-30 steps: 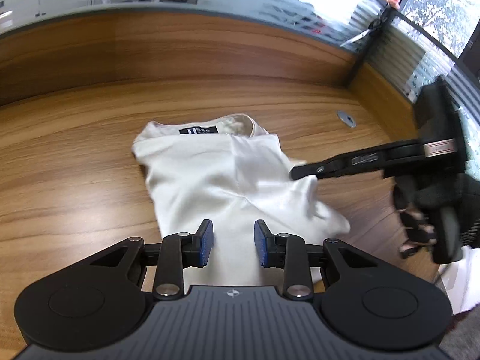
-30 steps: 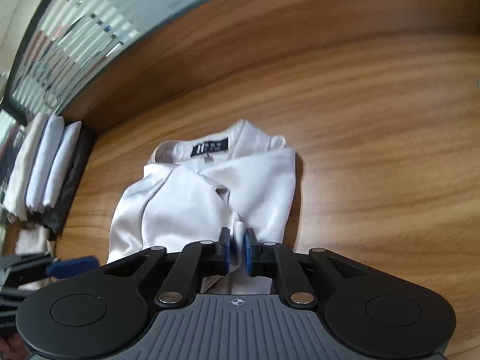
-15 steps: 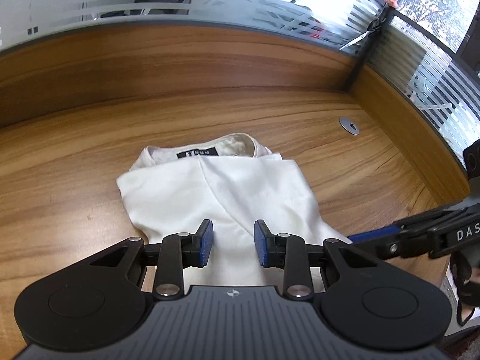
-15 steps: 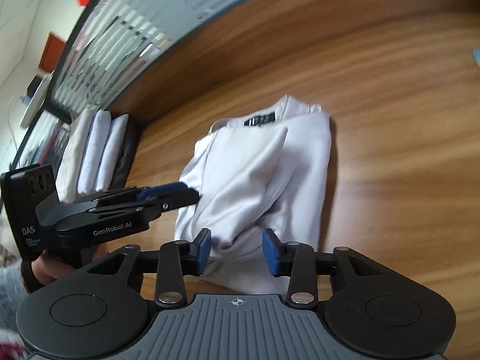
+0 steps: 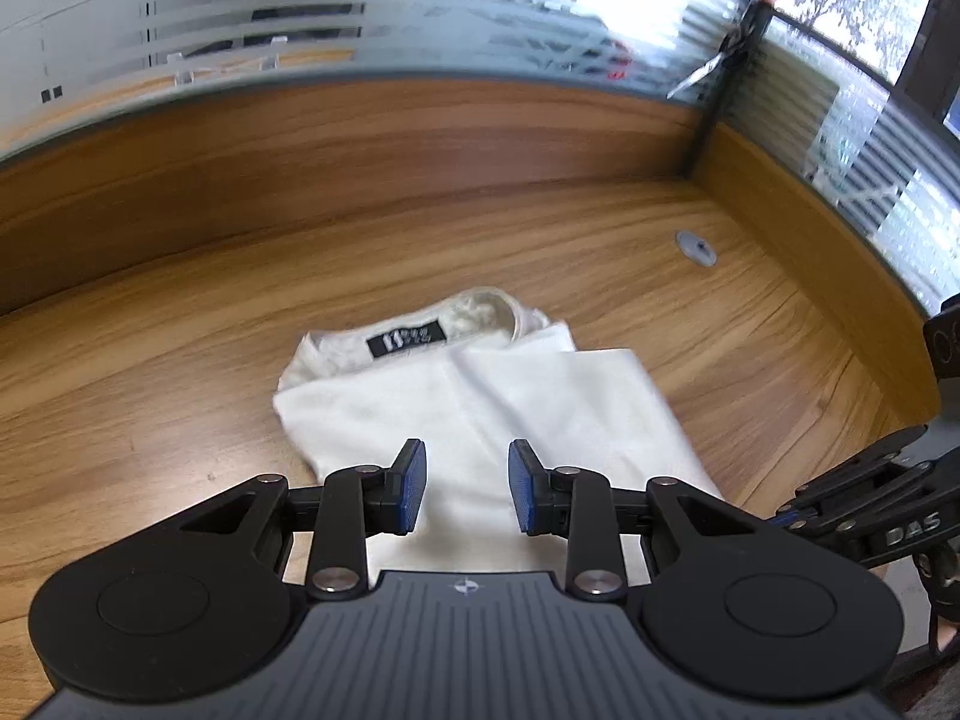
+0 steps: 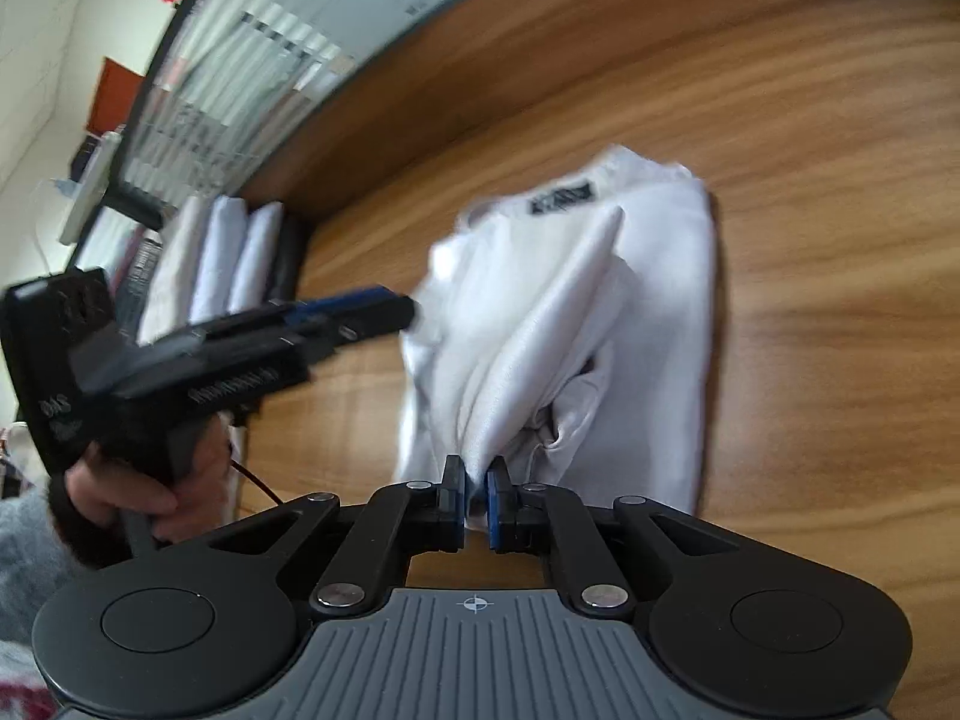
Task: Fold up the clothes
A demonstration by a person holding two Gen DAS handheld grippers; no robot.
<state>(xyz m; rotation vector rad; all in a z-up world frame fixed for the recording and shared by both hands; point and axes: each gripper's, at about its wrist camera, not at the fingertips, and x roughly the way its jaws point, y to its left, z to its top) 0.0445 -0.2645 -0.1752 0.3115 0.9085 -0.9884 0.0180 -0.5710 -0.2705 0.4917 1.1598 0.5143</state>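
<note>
The shirt [image 5: 480, 408] lies part-folded on the wooden desk [image 5: 180, 360], collar and black label [image 5: 407, 341] toward the far wall. In the left wrist view it looks flat and smooth, and the left gripper [image 5: 467, 495] hangs over its near hem with blue pads [image 5: 413, 483] spread apart, nothing between them. Only the right wrist view shows the cloth bunched and drawn up into a ridge at the near end, where the right gripper [image 6: 475, 501] is pressed together on a fold of the shirt. That view also shows the left gripper [image 6: 384, 306] from the side, its tip just beside the shirt's left edge, held by a hand [image 6: 144, 486], and a stack of folded clothes [image 6: 210, 258] against the wall, apart from the shirt. The left view alone shows a round grommet [image 5: 696, 247] in the desk, well right of the collar, and the glass partition [image 5: 300, 30] above the wooden backboard. Bare desk lies on both sides of the shirt and beyond the collar up to the backboard
</note>
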